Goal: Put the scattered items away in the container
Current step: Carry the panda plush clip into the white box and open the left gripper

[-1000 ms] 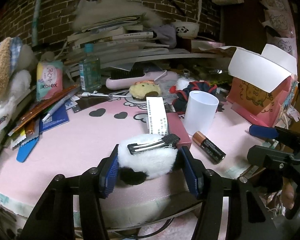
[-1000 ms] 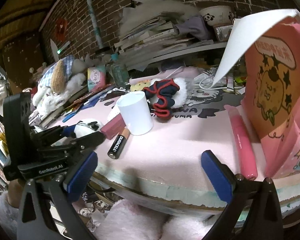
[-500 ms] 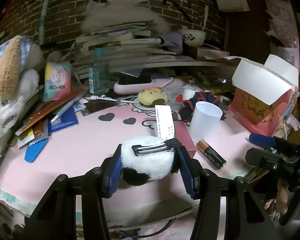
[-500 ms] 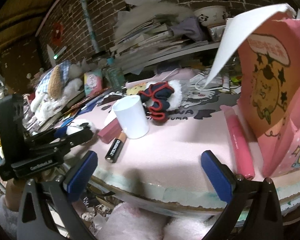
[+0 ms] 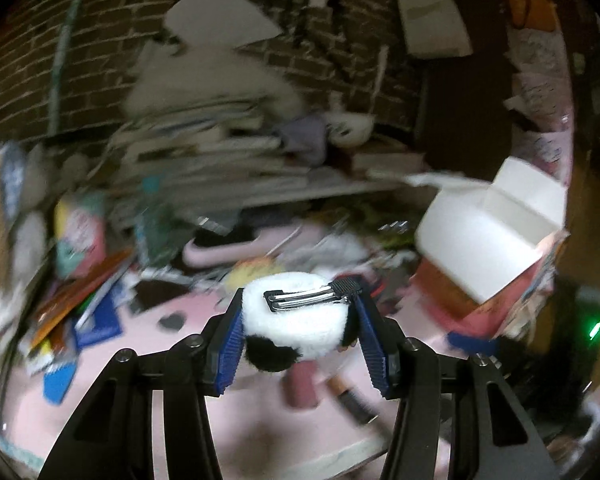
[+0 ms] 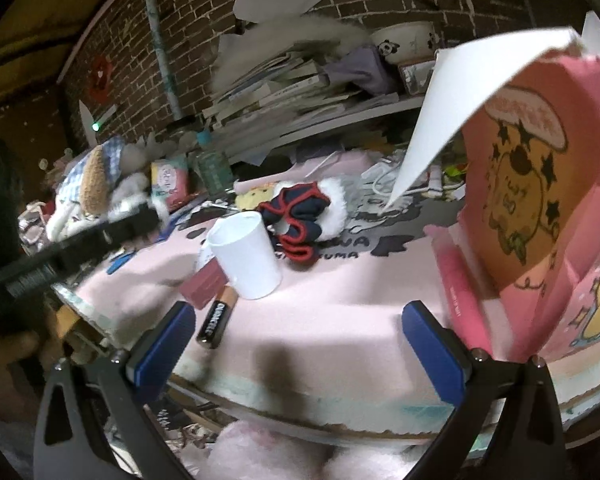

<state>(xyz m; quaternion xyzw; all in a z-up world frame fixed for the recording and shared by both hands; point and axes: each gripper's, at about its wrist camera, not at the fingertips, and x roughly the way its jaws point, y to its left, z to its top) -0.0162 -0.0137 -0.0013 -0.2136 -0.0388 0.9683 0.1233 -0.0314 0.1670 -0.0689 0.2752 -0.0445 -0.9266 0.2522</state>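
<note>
My left gripper (image 5: 298, 316) is shut on a fluffy white-and-black panda hair clip (image 5: 296, 320) with a metal clip on top, and holds it above the pink mat (image 5: 140, 360). The open pink cardboard box (image 5: 488, 236) with white flaps is to the right; it also shows in the right wrist view (image 6: 540, 184). My right gripper (image 6: 296, 344) is open and empty at the mat's front edge (image 6: 320, 320). In front of it lie a battery (image 6: 216, 316), a white cup (image 6: 248, 256), a dark pink box (image 6: 204, 284) and a pink tube (image 6: 460, 300).
A navy, red and white fabric item (image 6: 304, 216) lies behind the cup. A yellow plush (image 6: 256, 196), a Kotex pack (image 6: 172, 180) and a bottle (image 6: 212, 164) stand further back. Stacked books (image 6: 292, 88) fill the shelf behind. The left view is motion-blurred.
My left gripper has lifted the panda clip off the mat and swung up and towards the box. The right gripper has barely moved.
</note>
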